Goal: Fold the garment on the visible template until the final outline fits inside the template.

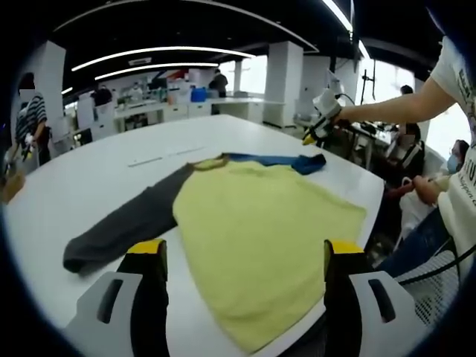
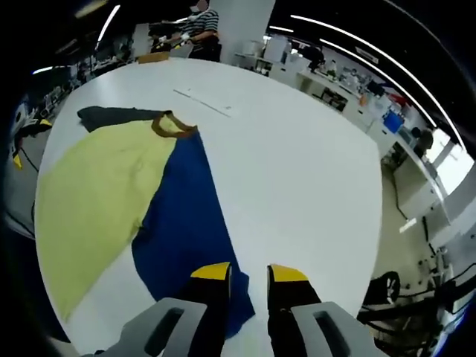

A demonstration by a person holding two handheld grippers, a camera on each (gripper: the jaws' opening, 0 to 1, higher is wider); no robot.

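A garment lies flat on the white table: pale yellow body, grey sleeve stretched out to the left, brown collar, blue sleeve at the far side. My left gripper is open wide at the near hem, its jaws on either side of the yellow cloth. My right gripper hangs above the blue cuff. In the right gripper view the blue sleeve runs under my right gripper; its jaws stand a little apart with bare table between them.
Thin pale strips lie on the table beyond the collar, also visible as strips in the right gripper view. The table edge is close behind the blue cuff. A person in a striped top stands at the far left; desks and pillars lie behind.
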